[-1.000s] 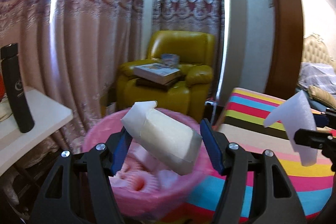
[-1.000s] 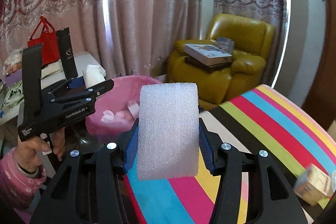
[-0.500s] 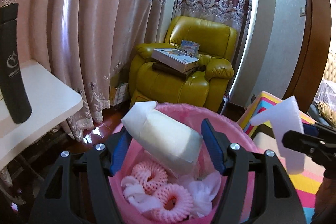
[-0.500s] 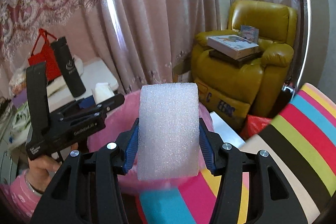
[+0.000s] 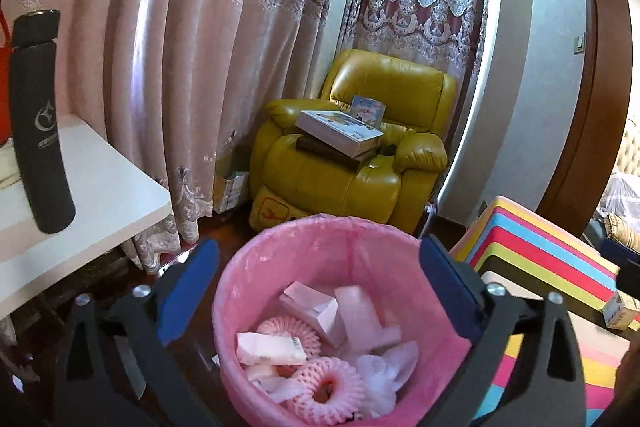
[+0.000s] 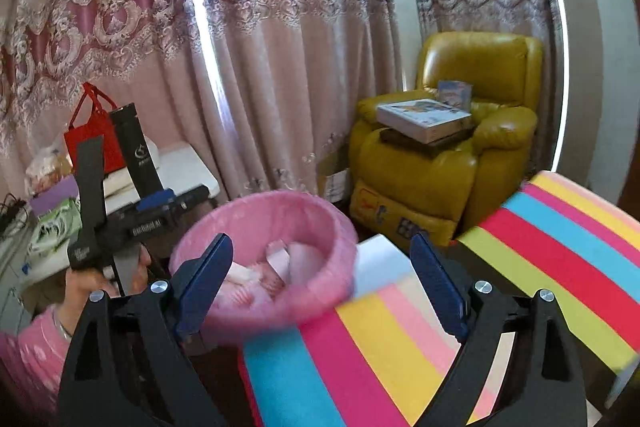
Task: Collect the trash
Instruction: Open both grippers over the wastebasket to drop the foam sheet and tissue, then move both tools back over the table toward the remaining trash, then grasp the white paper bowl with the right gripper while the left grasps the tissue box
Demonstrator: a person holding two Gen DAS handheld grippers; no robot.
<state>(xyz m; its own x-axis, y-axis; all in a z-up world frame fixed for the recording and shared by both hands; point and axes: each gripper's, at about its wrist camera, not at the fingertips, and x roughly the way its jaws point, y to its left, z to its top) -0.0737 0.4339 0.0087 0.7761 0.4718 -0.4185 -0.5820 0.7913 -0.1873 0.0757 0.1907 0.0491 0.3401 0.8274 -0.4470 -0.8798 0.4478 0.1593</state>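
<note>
Left gripper (image 5: pixel 318 291): jaws have just been opening and stand wide apart, nothing between them, directly over the pink-lined trash bin (image 5: pixel 280 247). Bin holds white foam pieces (image 5: pixel 310 307) and pink foam nets (image 5: pixel 324 387). Right gripper (image 6: pixel 322 287): jaws likewise just opened, empty, above the striped cloth (image 6: pixel 560 247). Black bottle (image 5: pixel 40 131) stands on the white table (image 5: pixel 108 195) at left; yellow armchair (image 5: pixel 360 155) with books beyond, far side. A small carton (image 5: pixel 620 311) lies on the cloth at right.
</note>
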